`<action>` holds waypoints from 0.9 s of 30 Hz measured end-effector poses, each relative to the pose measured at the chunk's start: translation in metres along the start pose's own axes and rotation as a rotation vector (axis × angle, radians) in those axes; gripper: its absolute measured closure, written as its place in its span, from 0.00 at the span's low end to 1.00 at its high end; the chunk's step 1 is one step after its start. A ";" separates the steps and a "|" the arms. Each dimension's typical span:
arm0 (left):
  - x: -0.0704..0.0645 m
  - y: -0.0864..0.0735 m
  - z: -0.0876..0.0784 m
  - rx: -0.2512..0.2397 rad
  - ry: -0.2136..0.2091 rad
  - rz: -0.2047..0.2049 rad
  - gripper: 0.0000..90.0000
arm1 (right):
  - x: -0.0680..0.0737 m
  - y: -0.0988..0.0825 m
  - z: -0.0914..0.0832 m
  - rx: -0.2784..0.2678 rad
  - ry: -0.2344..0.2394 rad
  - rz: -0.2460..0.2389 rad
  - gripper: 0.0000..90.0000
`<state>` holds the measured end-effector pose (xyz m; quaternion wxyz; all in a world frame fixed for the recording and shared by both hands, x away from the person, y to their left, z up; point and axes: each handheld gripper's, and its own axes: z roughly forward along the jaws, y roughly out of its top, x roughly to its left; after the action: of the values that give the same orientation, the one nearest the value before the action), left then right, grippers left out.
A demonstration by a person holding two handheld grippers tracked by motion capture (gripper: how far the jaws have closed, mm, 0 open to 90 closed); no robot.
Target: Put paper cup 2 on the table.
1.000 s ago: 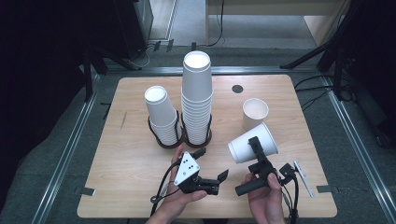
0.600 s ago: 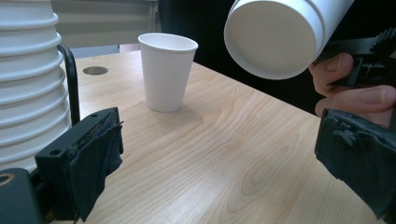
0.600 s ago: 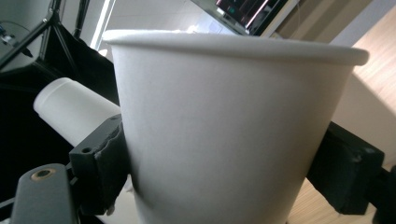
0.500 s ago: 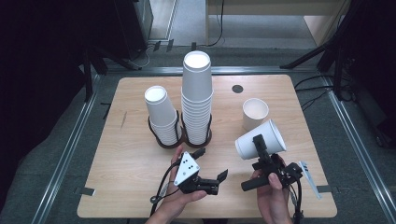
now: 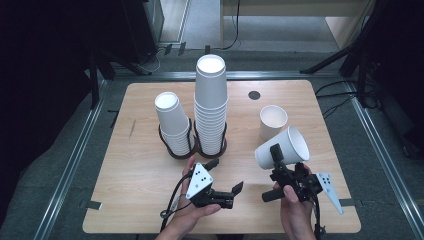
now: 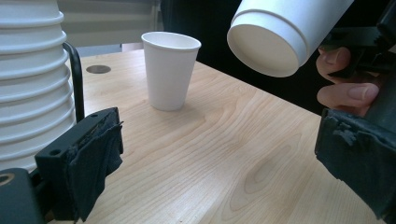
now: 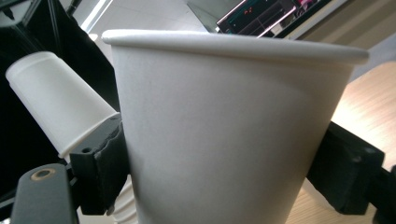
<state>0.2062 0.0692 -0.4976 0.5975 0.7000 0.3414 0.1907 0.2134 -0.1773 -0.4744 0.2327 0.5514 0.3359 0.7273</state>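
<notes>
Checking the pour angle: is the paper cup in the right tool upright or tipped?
Tipped. In the high view the held cup lies slanted in the right tool, mouth up and to the right, base toward the left tool.

Your left tool (image 5: 226,176) lies low and nearly level near the front edge, its jaws standing wide apart with nothing between them, cradled in your left hand (image 5: 192,210) from below. Your right tool (image 5: 273,172) is raised in your right hand (image 5: 295,202), jaws closed on what it holds, one jaw pointing up and away from you.
</notes>
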 end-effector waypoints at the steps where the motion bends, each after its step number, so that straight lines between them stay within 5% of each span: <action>1: 0.000 0.000 0.000 0.000 0.000 0.000 0.01 | 0.000 0.000 0.000 0.001 -0.004 -0.016 0.17; 6: 0.001 0.000 0.000 -0.001 0.003 0.000 0.01 | 0.003 -0.003 0.000 -0.009 -0.012 -0.109 0.17; 27: 0.003 -0.001 -0.001 0.004 0.012 -0.004 0.01 | 0.003 -0.006 0.002 -0.029 -0.046 -0.339 0.17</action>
<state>0.2070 0.0717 -0.4989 0.5945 0.6993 0.3469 0.1930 0.2143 -0.1704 -0.4768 0.3676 0.4999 0.4083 0.6695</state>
